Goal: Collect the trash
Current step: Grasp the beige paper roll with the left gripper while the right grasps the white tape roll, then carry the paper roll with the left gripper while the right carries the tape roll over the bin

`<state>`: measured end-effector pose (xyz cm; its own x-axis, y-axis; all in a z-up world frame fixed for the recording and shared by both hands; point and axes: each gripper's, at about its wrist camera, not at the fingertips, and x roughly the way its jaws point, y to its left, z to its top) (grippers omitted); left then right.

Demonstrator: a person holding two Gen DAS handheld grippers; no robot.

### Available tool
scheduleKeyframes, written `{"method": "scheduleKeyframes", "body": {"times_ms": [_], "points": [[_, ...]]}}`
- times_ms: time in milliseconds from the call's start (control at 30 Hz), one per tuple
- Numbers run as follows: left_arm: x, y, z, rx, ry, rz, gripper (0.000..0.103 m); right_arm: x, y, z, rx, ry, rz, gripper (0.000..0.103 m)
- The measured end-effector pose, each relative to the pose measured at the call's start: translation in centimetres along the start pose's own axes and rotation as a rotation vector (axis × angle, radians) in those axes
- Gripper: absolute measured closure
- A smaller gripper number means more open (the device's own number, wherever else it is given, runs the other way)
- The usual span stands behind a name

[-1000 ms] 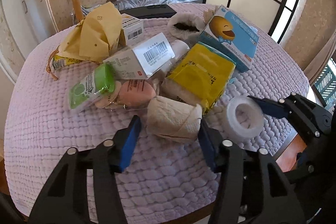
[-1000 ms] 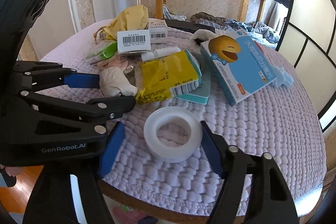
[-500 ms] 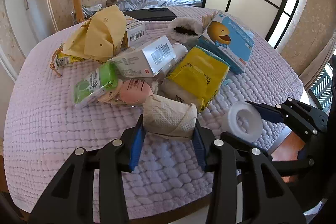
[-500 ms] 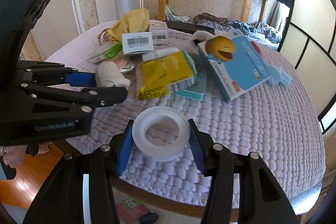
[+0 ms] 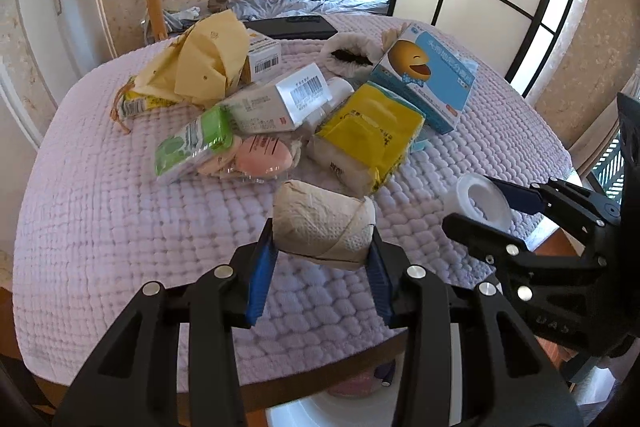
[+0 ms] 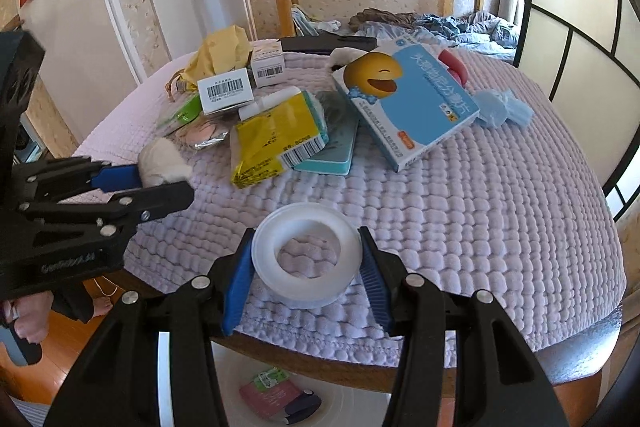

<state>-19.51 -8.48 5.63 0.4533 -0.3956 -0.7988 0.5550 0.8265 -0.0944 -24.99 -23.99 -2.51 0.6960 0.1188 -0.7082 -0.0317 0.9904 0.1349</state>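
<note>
Carrying trash off the round table with its lilac quilted cover (image 5: 100, 227), the left hand-held gripper (image 5: 320, 259) is clamped on a crumpled beige paper wad (image 5: 320, 223) at the table's near edge, the right hand-held gripper (image 6: 306, 267) on a white tape ring (image 6: 306, 255) beside it; next, I judge, both go to the white bin (image 6: 348, 403) below that edge.

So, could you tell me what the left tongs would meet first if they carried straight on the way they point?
The left tongs, shut on the crumpled paper wad, point down at the table. They would probably meet the lilac quilted cover just short of the yellow tissue pack; depth is hard to judge.
</note>
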Motion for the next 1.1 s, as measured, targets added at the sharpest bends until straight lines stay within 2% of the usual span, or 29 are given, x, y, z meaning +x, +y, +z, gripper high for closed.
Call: {"method": "scheduleKeyframes", "body": {"times_ms": [367, 667, 1100], "points": [[-1.5, 0.2, -1.5, -0.04, 0.011, 0.006, 0.059, -1.9, 0.4, -0.1, -0.019, -0.019, 0.015, 0.054], [-2.3, -0.4, -2.5, -0.05, 0.048, 0.018, 0.059, -2.9, 0.9, -1.1, -0.022, 0.009, 0.032, 0.054], [-3.7, -1.7, -4.3, -0.012, 0.078, 0.012, 0.059, -5.1, 1.1, -2.7, -0.029, 0.042, 0.05, 0.054]]}}
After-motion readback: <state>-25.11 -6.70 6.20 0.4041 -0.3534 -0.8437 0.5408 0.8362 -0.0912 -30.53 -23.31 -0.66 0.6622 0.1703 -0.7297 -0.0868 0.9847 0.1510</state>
